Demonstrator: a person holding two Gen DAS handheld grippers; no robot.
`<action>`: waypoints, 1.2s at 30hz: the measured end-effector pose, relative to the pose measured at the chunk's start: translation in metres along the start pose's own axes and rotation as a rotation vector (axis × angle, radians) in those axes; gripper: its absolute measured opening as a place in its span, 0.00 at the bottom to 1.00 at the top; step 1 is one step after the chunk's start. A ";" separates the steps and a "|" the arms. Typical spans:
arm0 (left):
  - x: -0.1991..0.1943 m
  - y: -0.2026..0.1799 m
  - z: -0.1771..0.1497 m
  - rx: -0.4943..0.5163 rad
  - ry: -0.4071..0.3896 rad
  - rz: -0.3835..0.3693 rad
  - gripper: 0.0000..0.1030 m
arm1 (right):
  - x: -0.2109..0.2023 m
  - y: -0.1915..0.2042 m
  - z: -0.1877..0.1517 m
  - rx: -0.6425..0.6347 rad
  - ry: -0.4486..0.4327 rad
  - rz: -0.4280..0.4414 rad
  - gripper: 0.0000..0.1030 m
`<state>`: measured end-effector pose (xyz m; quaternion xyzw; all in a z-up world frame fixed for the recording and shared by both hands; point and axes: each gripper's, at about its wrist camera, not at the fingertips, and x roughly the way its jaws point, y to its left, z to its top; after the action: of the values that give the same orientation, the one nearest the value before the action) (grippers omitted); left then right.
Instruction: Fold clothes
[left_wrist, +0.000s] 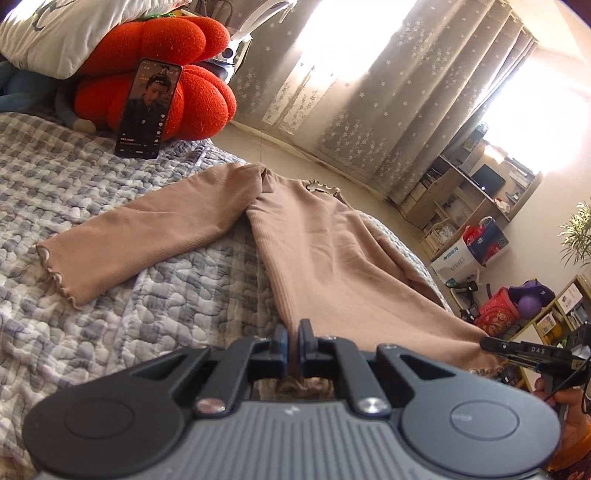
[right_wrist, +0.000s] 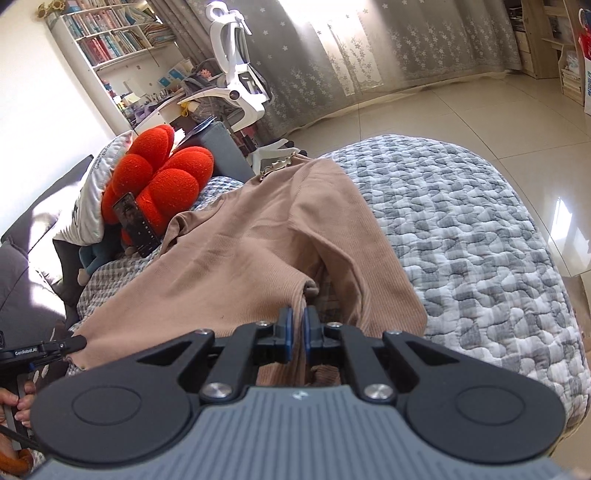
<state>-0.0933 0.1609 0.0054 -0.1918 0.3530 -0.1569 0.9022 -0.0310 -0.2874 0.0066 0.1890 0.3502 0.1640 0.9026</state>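
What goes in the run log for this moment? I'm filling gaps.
left gripper: shut on top hem | right gripper: shut on top hem | top: flat on bed

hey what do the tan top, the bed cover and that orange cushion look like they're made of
Tan top: seems a thin ribbed knit, matte, with fine lengthwise ribs and frilled cuffs. Bed cover: apparently quilted cotton-like fabric, puffy stitched pebbles over a grey check. Orange cushion: looks like plush, fuzzy terry-like pile; the filling is hidden.

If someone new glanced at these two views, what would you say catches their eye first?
Probably the tan long-sleeved top spread on the checked quilt, its hem pinched by both the left claw and the right claw. Next, the bright orange cushion behind it, with a lit phone propped against it.
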 end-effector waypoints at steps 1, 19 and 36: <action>0.003 0.003 -0.003 0.007 0.010 0.005 0.05 | 0.001 0.001 -0.002 -0.008 0.007 0.004 0.09; 0.017 0.044 -0.038 -0.084 0.013 0.018 0.47 | 0.017 -0.029 -0.030 -0.032 -0.023 -0.174 0.53; 0.034 0.037 -0.029 -0.059 0.015 0.035 0.47 | 0.024 -0.056 0.029 -0.200 -0.116 -0.442 0.12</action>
<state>-0.0842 0.1719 -0.0512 -0.2110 0.3674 -0.1320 0.8961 0.0148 -0.3332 -0.0129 0.0265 0.3124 -0.0146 0.9495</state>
